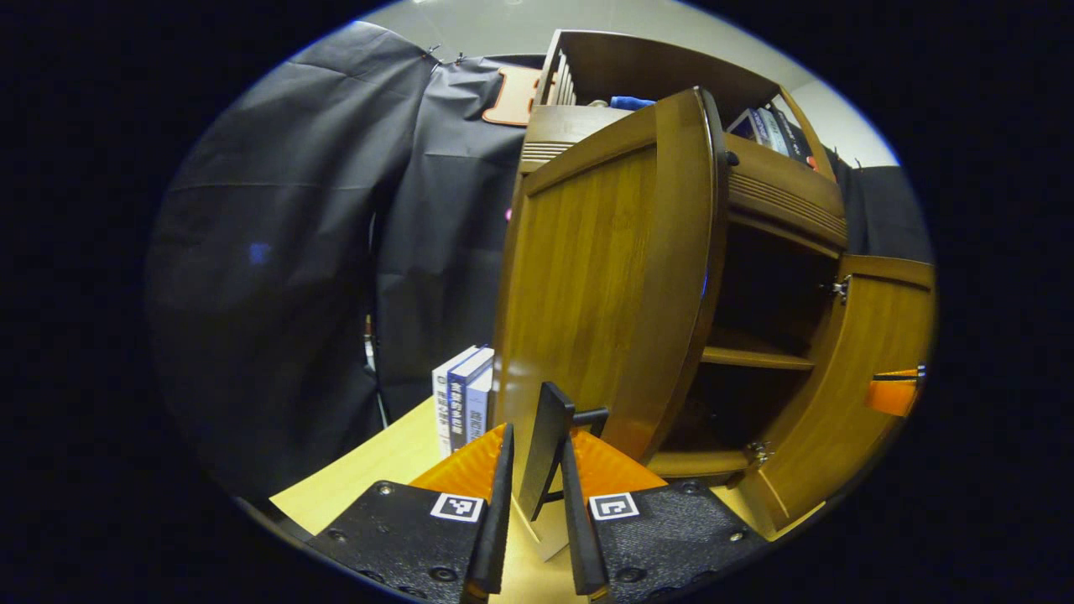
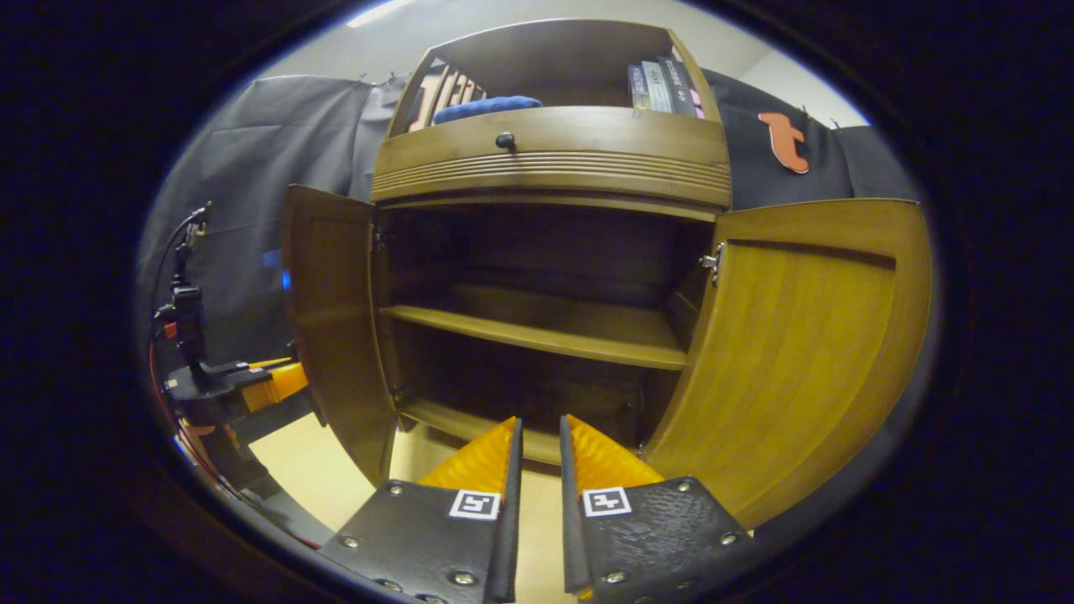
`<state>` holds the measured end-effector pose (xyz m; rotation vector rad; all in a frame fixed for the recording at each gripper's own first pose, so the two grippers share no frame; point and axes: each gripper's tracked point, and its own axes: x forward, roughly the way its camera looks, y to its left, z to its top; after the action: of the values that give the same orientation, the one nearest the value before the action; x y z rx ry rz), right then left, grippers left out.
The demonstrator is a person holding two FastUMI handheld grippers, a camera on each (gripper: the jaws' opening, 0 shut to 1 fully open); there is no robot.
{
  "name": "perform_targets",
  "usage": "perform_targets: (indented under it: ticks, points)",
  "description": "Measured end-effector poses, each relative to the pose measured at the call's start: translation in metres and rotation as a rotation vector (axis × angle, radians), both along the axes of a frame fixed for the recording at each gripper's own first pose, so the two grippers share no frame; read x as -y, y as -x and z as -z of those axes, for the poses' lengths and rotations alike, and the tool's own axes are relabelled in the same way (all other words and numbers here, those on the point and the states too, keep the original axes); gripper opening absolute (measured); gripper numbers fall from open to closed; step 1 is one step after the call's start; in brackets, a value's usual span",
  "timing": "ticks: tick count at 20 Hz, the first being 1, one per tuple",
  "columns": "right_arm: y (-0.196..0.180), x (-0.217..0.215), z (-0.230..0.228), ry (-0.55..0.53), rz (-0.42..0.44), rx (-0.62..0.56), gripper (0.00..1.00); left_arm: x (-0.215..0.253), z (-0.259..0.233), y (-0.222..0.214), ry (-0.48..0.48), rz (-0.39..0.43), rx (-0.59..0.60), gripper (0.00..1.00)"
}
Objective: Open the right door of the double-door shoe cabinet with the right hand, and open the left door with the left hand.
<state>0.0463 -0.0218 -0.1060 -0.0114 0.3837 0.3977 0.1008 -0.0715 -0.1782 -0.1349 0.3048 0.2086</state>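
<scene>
Left gripper view: left gripper (image 1: 537, 470), narrowly parted, holds nothing; the brown wooden left door (image 1: 604, 277) at twelve o'clock swings wide.

Right gripper view: right gripper (image 2: 539, 470), likewise narrowly parted and empty; brown wooden right door (image 2: 797, 344) gapes at three o'clock. Withdraw straight back, I'd judge.

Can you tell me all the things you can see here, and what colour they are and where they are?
Shoe cabinet: one, brown wood, on the table.
Left door: one, brown, swung open.
Right door: one, brown, swung open.
Shelf: one, brown, inside, bare.
Knob: one, dark, on the drawer front.
Blue cloth: one, top compartment.
Books: a few, blue and white, standing beside the cabinet.
Table: one, pale yellow.
Left tongs: nearly closed, near the left door.
Right tongs: nearly closed, touching nothing.
</scene>
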Motion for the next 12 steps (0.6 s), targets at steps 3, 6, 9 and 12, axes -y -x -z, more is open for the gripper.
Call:
perform_targets:
  ticks: [3,6,9,12]
  points:
    - [-0.002,-0.009,0.001,-0.012,-0.02,-0.005,0.22,-0.025,-0.001,0.007,-0.001,-0.052,-0.006,0.31]
    - [-0.007,-0.016,0.001,-0.02,-0.037,-0.009,0.22,-0.043,-0.003,0.014,0.003,-0.075,-0.001,0.24]
    - [-0.009,-0.024,0.002,-0.031,-0.057,-0.012,0.22,-0.045,-0.004,0.015,-0.002,-0.042,-0.003,0.24]
    - [-0.011,-0.03,0.001,-0.038,-0.072,-0.01,0.22,-0.049,-0.007,0.024,0.058,-0.043,0.007,0.24]
